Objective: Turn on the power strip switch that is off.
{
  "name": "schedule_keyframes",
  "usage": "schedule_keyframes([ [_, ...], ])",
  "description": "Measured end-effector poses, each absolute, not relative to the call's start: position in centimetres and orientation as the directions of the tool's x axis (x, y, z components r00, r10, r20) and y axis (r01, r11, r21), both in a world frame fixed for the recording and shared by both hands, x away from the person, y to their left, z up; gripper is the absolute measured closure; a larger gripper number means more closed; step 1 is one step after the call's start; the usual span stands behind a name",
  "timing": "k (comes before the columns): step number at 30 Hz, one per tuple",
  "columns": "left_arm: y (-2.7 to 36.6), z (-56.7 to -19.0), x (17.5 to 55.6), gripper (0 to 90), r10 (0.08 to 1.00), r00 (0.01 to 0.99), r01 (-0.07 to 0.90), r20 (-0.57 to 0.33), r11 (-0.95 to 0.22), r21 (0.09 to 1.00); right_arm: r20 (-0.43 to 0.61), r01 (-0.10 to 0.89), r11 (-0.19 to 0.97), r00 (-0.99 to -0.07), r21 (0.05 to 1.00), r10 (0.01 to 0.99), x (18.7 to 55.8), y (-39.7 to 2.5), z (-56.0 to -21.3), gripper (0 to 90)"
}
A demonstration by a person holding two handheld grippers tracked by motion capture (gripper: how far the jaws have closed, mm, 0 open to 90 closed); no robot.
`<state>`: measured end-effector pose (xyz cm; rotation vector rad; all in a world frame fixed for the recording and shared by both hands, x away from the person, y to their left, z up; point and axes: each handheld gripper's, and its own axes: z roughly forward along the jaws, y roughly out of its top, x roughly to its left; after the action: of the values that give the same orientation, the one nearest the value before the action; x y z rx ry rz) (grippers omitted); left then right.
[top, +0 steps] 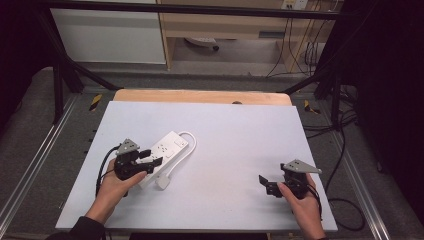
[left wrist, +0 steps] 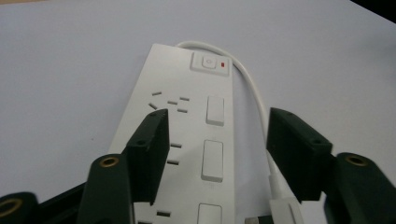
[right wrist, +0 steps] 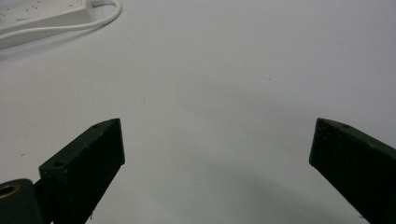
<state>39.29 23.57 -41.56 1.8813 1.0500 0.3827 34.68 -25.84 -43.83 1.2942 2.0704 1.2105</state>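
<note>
A white power strip point(top: 167, 148) lies on the left half of the white table top point(top: 235, 145), its white cord point(top: 189, 140) curling around the far end and back to a plug point(top: 163, 181) near my left hand. My left gripper point(top: 151, 157) hovers over the strip's near end. In the left gripper view the strip point(left wrist: 187, 135) shows sockets, rocker switches and a main switch with a red mark point(left wrist: 209, 63); the gripper point(left wrist: 217, 140) is open, one jaw above the sockets, the other outside the cord point(left wrist: 254, 93). My right gripper point(top: 265, 184) is open above bare table point(right wrist: 217, 135).
A wooden strip point(top: 200, 96) borders the table's far edge. Black frame posts point(top: 60, 75) and cables point(top: 345, 150) stand on the floor around the table. The strip's far end point(right wrist: 42, 14) sits at the upper left of the right gripper view.
</note>
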Motion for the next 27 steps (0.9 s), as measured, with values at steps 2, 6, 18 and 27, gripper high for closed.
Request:
schedule_keyframes([
  [2, 23.6, -41.5, 39.4, 29.3, 0.796, 0.585, 0.505, -0.157, -0.206, 0.838, 0.097, 0.511, 0.19, -0.483, 0.838, 0.87, 34.7, -25.8, -43.8, 3.8],
  [6, 23.7, -41.3, 39.6, 14.7, 0.802, 0.572, 0.509, -0.173, -0.182, 0.841, 0.098, 0.511, 0.189, -0.482, 0.839, 0.871, 34.7, -25.8, -43.8, 3.8],
  [18, 24.4, -40.6, 39.8, 7.4, 0.809, 0.56, 0.469, -0.177, -0.133, 0.873, 0.098, 0.509, 0.187, -0.483, 0.84, 0.87, 34.7, -25.8, -43.8, 3.2],
  [27, 25.2, -39.6, 39.6, 7.1, 0.811, 0.556, 0.452, -0.181, -0.112, 0.885, 0.101, 0.505, 0.193, -0.497, 0.841, 0.862, 34.7, -25.8, -43.9, 2.5],
])
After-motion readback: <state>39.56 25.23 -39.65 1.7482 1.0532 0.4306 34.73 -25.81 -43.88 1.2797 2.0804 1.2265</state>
